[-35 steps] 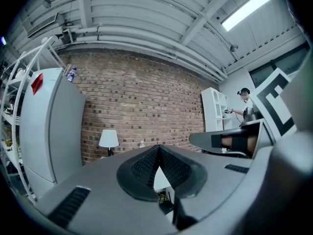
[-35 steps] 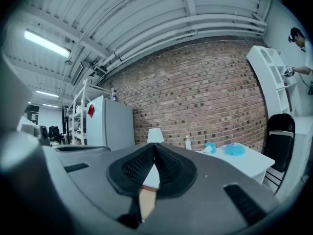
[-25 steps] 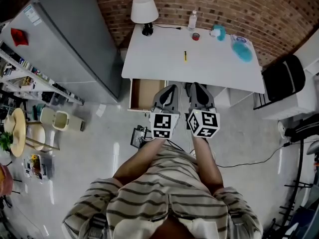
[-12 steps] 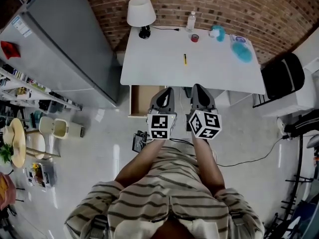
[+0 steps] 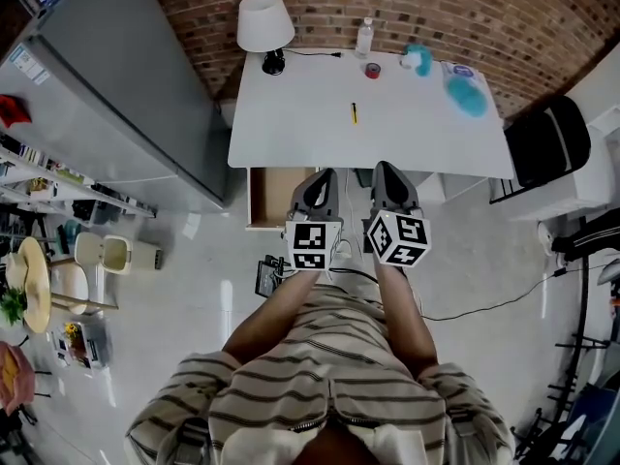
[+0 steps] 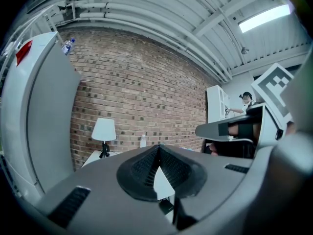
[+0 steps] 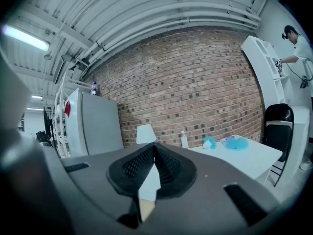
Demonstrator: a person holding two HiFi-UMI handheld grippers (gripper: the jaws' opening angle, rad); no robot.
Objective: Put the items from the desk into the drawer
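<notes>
The white rectangular desk (image 5: 300,124) stands with its back edge against a red brick wall (image 5: 320,8). Under its left front corner hangs the pulled-out drawer with a brown wooden inside (image 5: 271,194). On the back left corner stands a white-shaded lamp on a black foot (image 5: 263,22). Near the middle of the top lies a thin yellow pen-like stick (image 5: 354,112), pointing front to back. Along the back edge come a clear plastic bottle (image 5: 364,37), upright, a small red roll (image 5: 372,70) just in front of it, and a small teal and white object (image 5: 418,59). Toward the back right corner lies a fluffy turquoise pad (image 5: 466,95).

In front of the desk's front edge, the left gripper (image 5: 325,174) and the right gripper (image 5: 385,168) are side by side, each with its jaws pressed together and nothing between them.

The left gripper covers the drawer's right part, so only a strip of its inside shows. The teal object is too small to identify, and what lies under the turquoise pad cannot be made out.
</notes>
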